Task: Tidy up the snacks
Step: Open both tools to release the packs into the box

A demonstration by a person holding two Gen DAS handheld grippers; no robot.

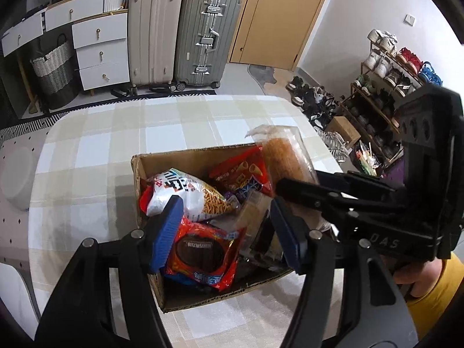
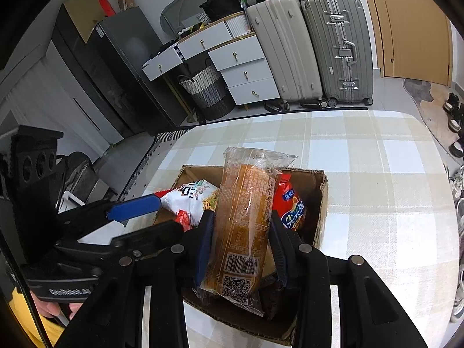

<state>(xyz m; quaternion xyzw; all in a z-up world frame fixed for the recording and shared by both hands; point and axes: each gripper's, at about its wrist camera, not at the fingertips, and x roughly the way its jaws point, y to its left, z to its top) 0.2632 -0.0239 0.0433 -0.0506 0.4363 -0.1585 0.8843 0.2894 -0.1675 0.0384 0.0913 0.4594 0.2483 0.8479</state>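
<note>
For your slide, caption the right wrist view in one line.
Right gripper clamps a clear-wrapped orange snack pack above the cardboard box of snacks.

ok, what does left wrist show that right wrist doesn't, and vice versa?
Left wrist only: the shoe rack along the right wall, and a red packet with a dark round cookie picture at the near end of the cardboard box.

Right wrist only: the barcode and QR code on the long clear bread pack, and a dark fridge.

Both: the box on the checked tablecloth, the noodle-snack bag, two suitcases, the white drawers.
</note>
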